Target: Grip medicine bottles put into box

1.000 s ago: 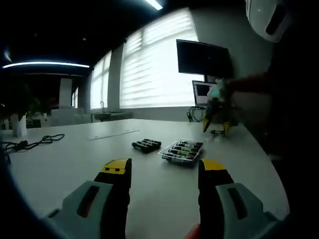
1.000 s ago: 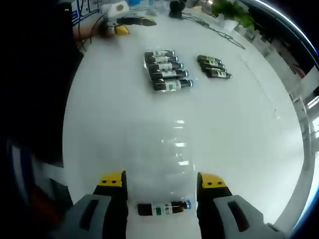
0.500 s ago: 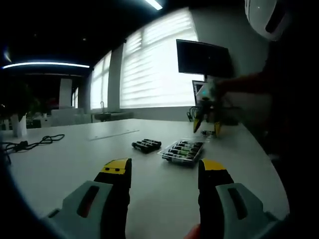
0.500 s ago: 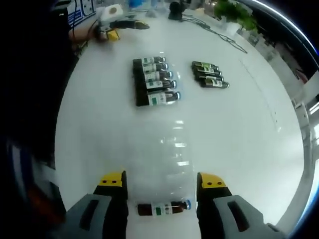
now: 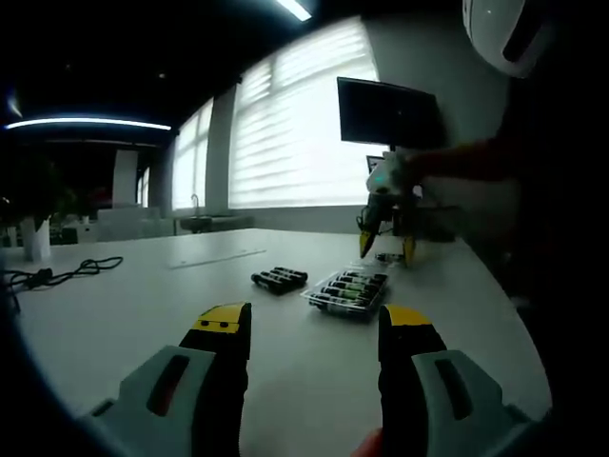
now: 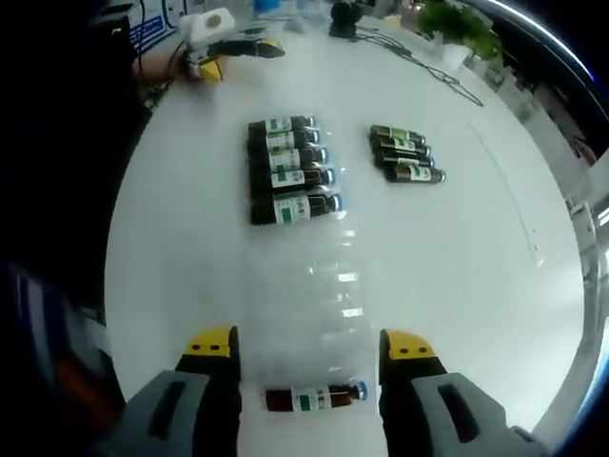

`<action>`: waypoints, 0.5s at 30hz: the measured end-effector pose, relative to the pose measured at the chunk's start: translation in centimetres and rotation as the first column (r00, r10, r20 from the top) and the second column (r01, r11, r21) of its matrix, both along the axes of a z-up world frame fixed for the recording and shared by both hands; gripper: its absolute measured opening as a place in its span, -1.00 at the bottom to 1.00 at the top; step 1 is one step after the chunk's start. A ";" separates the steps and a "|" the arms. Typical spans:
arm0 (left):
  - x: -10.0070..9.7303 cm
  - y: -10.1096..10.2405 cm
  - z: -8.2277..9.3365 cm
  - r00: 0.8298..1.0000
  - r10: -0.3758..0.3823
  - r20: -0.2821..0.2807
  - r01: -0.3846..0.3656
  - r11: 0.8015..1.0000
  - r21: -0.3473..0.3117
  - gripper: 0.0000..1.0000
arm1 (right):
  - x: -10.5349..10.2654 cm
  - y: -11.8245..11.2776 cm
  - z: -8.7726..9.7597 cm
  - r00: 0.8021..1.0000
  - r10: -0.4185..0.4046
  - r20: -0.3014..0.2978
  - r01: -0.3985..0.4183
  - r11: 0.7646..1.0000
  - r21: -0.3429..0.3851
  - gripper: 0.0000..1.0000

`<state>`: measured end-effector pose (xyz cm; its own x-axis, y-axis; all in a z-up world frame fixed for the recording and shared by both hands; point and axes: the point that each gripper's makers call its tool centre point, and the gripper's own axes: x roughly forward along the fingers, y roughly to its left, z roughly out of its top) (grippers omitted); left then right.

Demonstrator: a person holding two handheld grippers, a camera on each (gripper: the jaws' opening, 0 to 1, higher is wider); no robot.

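A clear box [image 6: 285,183] [image 5: 347,288] lies on the white table [image 6: 457,267] with several brown medicine bottles side by side in it. Three loose bottles [image 6: 407,154] [image 5: 279,278] lie just beside it. One more bottle [image 6: 314,398] lies crosswise between the jaws of my right gripper [image 6: 310,345], with a gap at each end; the gripper is open. In the left gripper view that right gripper [image 5: 385,246] hangs over the table behind the box, a small bottle [image 5: 388,257] just under its tips. My left gripper [image 5: 314,324] is open and holds nothing, low over the table short of the box.
A black cable [image 5: 67,273] lies at the table's left side. A dark monitor [image 5: 385,112] and a laptop stand behind the table's far end. Potted plants [image 6: 447,24] and cables lie along one table edge. The left gripper [image 6: 228,48] is held by a hand beyond the box.
In the left gripper view the right gripper has moved left, nearer the box. In the right gripper view the box sits lower and closer; the bottle keeps its place between the jaws.
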<state>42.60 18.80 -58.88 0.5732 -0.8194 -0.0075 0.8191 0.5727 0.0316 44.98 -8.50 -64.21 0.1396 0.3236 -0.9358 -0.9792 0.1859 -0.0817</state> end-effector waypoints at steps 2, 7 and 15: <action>-0.1 0.0 0.0 1.000 -0.004 0.000 0.004 1.000 0.001 -0.07 | -0.3 0.3 0.4 1.000 -0.022 -0.007 0.023 0.999 0.030 0.19; -0.1 -0.1 0.0 1.000 -0.006 0.001 0.006 1.000 0.001 -0.07 | -0.1 1.5 2.0 0.994 -0.101 0.040 0.094 0.985 0.145 0.15; -0.1 0.0 0.1 1.000 -0.004 0.002 0.004 1.000 -0.006 -0.07 | 2.3 4.5 4.8 0.911 -0.406 0.073 0.313 0.797 0.517 -0.02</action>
<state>42.53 18.79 -58.75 0.5697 -0.8218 -0.0012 0.8215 0.5695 0.0296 47.25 -3.98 -59.36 0.4794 0.6203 -0.6208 -0.8119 0.5820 -0.0456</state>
